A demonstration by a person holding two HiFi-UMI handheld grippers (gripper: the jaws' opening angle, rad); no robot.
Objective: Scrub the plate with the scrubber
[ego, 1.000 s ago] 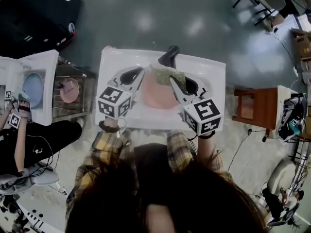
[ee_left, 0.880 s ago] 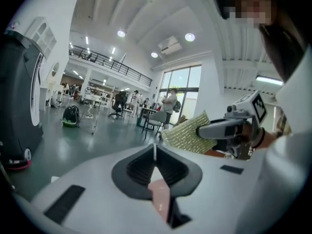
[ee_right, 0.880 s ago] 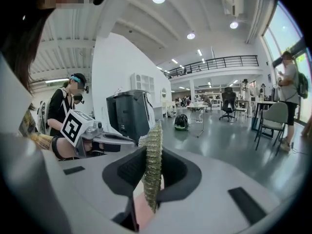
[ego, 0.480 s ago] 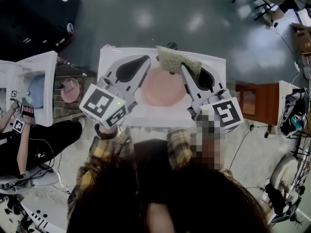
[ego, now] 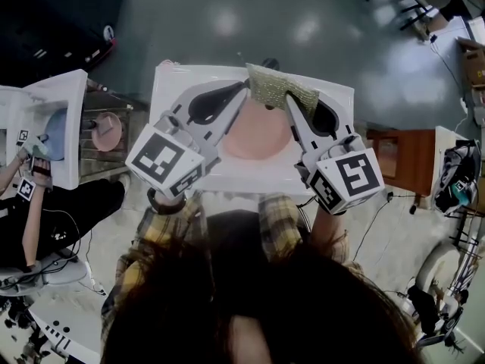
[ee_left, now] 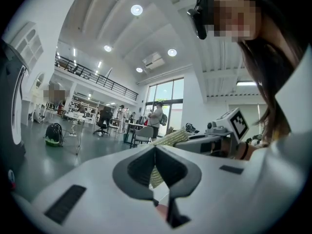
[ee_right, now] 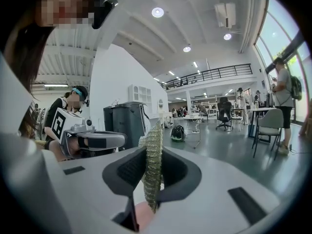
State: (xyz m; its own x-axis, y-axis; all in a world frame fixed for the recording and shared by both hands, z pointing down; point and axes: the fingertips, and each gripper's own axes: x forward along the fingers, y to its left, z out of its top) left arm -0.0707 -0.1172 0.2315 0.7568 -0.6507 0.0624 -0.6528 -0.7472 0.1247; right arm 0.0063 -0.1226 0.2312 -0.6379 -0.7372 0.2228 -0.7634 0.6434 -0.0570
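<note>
The pink plate (ego: 254, 135) lies flat on the white table (ego: 174, 89) between my two grippers. My right gripper (ego: 290, 99) is shut on the yellow-green mesh scrubber (ego: 279, 89), which hangs over the plate's far rim. In the right gripper view the scrubber (ee_right: 154, 165) stands on edge between the jaws of that gripper (ee_right: 153, 152), with a bit of plate (ee_right: 146, 216) below. My left gripper (ego: 241, 89) reaches over the plate's left side with its jaws shut on nothing. The left gripper view shows its tips (ee_left: 156, 150) touching, with the scrubber (ee_left: 170, 138) beyond them.
A dark fixture (ego: 269, 64) pokes up behind the scrubber at the table's far edge. To the left another person works at a white table with a blue plate (ego: 53, 131); a pink dish (ego: 106, 131) sits on a rack. A brown stand (ego: 398, 158) is at the right.
Both grippers have lifted and moved toward the far side of the table. The scrubber has gone from the plate's face to its far rim. The left jaws have closed.
</note>
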